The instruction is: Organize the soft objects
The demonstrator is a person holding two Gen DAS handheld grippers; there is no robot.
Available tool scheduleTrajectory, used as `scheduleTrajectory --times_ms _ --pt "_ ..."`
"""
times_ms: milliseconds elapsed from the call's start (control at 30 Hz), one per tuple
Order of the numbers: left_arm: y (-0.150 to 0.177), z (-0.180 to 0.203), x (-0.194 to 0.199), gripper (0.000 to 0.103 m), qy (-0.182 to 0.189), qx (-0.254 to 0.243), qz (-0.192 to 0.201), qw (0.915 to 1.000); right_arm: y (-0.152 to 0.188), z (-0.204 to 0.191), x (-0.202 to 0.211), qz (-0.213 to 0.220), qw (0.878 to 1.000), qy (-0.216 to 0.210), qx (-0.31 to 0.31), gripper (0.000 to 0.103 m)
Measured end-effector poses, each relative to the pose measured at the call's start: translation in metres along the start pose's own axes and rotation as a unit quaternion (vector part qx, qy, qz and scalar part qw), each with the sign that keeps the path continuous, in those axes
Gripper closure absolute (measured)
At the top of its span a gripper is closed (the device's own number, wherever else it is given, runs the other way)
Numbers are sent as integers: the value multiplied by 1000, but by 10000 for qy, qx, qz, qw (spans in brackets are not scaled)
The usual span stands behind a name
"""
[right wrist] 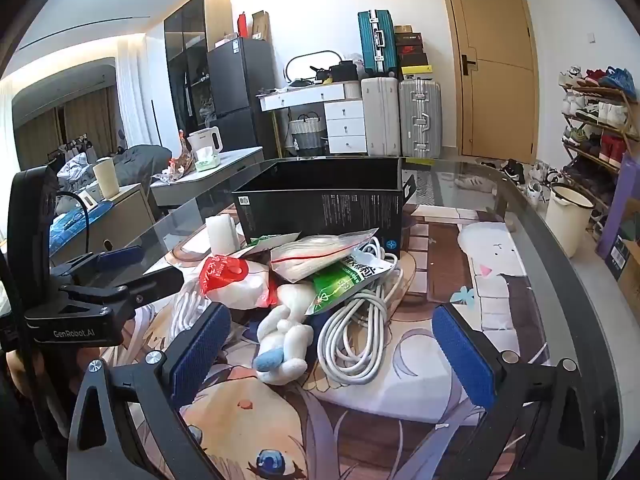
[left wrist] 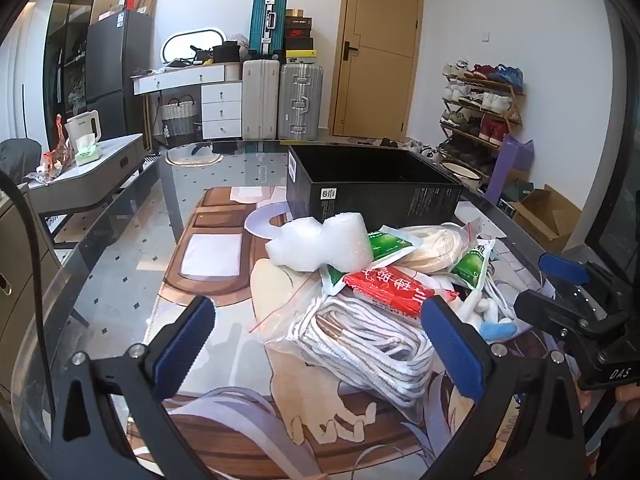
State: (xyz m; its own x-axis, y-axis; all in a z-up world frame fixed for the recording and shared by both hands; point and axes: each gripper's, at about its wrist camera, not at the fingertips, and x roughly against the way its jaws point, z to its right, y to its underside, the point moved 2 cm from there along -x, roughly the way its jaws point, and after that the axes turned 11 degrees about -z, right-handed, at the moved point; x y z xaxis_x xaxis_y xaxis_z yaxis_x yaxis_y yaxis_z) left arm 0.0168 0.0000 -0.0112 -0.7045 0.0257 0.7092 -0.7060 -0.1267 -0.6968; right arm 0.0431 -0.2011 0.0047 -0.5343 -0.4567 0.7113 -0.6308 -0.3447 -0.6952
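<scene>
A heap of bags, cables and a plush toy lies before the box.

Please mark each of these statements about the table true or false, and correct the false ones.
1. Both grippers are open and hold nothing. True: the left gripper and the right gripper have their jaws wide apart.
2. The black box is closed with a lid. False: its top is open.
3. The white foam lies on top of the pile. True.
4. The plush toy is already inside the box. False: it lies on the table mat in front of the box.
5. The white cable lies beside the plush toy. True.
6. The door stands open. False: it is shut.
</scene>
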Motion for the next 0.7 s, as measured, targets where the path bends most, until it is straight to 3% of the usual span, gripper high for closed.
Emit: scheduleTrajectory --times_ms 700 --pt "1 3 1 0 37 -118 9 9999 -2 4 -8 -101 9999 50 -8 1"
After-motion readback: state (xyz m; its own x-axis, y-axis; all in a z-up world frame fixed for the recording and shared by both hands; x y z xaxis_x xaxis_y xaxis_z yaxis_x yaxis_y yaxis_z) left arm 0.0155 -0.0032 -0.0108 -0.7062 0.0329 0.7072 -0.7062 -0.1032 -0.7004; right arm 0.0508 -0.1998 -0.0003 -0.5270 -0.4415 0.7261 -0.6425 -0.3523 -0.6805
